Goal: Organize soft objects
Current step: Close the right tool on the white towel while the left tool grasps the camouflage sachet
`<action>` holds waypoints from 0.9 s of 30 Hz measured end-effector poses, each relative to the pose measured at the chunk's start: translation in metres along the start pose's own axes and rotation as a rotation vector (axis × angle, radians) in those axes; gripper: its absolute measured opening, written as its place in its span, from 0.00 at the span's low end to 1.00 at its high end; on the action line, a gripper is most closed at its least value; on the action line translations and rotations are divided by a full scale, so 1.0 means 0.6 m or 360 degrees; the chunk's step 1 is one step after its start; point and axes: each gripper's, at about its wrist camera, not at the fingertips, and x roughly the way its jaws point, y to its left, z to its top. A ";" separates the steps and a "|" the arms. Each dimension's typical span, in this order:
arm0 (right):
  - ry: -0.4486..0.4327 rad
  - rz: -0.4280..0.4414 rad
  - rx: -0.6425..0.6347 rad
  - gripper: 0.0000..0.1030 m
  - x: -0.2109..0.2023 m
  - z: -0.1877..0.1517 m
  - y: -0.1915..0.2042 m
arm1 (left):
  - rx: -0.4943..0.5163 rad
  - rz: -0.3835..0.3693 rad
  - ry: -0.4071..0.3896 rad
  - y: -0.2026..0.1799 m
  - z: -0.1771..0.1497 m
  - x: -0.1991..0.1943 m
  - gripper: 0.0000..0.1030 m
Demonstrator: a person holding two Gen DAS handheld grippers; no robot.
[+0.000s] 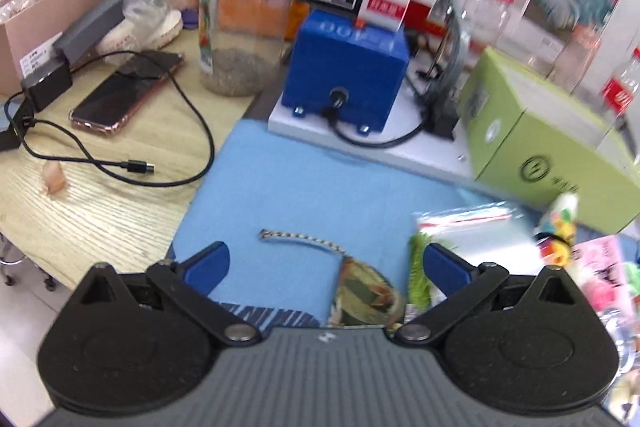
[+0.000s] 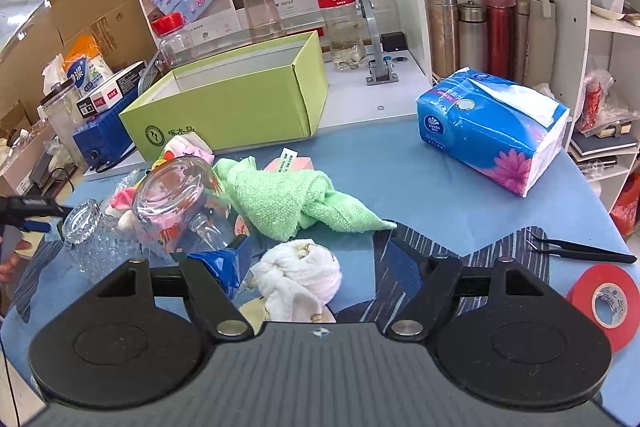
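On the left, the left tongs (image 1: 326, 267) stand wide with nothing between them, tilted down over the blue mat (image 1: 288, 187). Just ahead of them lie a camouflage pouch (image 1: 366, 297) with a braided cord (image 1: 304, 241), and to its right a clear zip bag (image 1: 476, 231) beside a small plush toy (image 1: 558, 227); this view is smeared, so fine detail is lost.

Further right, the right tongs (image 2: 310, 261) are also spread wide, angled down, and grip nothing. A white cloth (image 2: 298, 277) sits bundled between their fingers, though the pads do not press it. Just beyond it lies the knotted green towel (image 2: 296, 203), with two tipped glass jars (image 2: 168, 199) touching the heap on its left. The open green box (image 2: 236, 99) stands behind, seemingly the place for soft things. A tissue pack (image 2: 492, 131) rests well apart on the right.

The step appears to be taking the white cloth. It would go best by closing on the thick middle of the bundle, lifting straight up, and keeping clear of the jars, which could roll if nudged.
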 end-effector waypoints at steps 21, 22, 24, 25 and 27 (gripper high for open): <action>0.0052 0.0013 -0.0012 0.59 -0.017 -0.058 0.006 | 0.0196 0.0168 0.0121 0.007 -0.041 0.037 0.99; 0.0044 0.0039 -0.0026 0.59 -0.012 -0.056 0.012 | 0.0208 0.0177 0.0125 0.005 -0.042 0.037 0.99; 0.0057 0.0051 -0.0099 0.59 0.010 -0.052 0.027 | 0.0260 0.0192 0.0135 -0.004 -0.046 0.039 0.99; 0.0068 0.0027 -0.0146 0.59 0.023 -0.050 0.033 | 0.0285 0.0188 0.0137 -0.007 -0.049 0.039 0.99; 0.0097 -0.0048 -0.0266 0.59 0.049 -0.046 0.045 | 0.0324 0.0154 0.0132 -0.013 -0.054 0.039 0.99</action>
